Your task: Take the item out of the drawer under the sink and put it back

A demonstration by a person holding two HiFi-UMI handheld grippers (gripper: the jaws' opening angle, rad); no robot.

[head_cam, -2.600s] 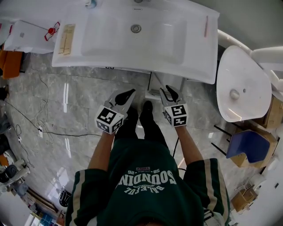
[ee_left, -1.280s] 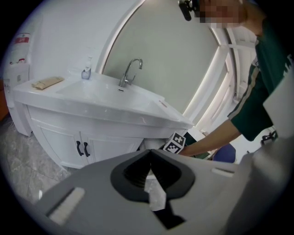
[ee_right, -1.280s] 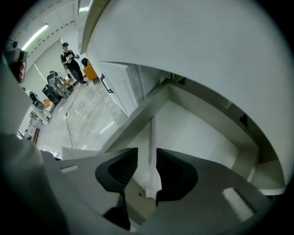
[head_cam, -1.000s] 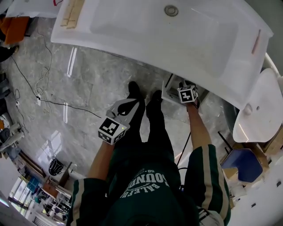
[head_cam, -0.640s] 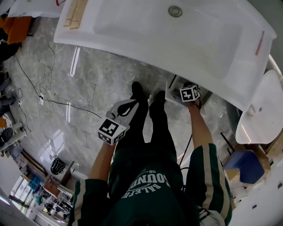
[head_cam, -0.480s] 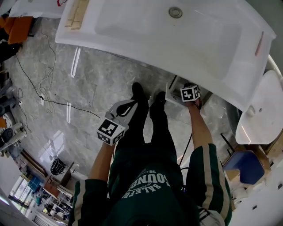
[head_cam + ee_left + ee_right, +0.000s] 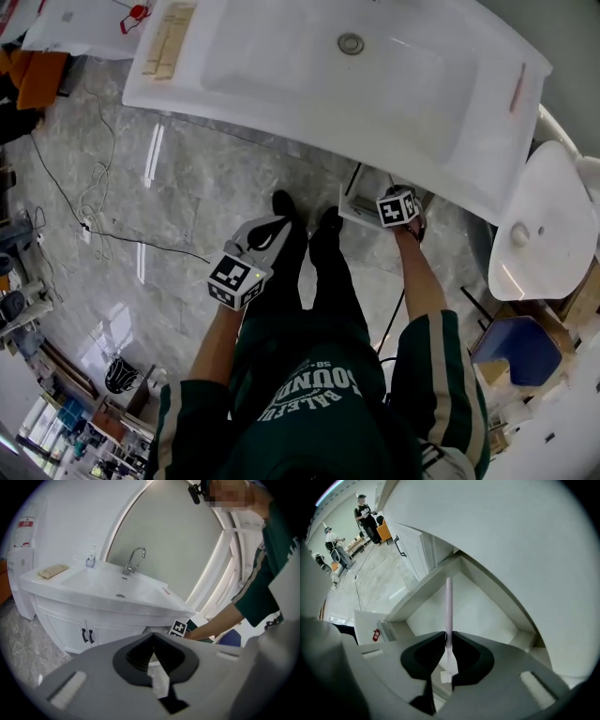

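Now that the right tongs (image 7: 448, 640) have just closed partway on the thin pale stick (image 7: 449, 606) and pinch it at the open drawer (image 7: 423, 591) under the sink (image 7: 281, 56), the taking-out seems begun, while the left tongs (image 7: 153, 641), pressed together and empty, hang to the left.

The right tool (image 7: 446, 645), wide open a second ago, has just closed its jaws on a thin pale stick (image 7: 448, 606), the drawer (image 7: 423, 588) now right beyond its tips.
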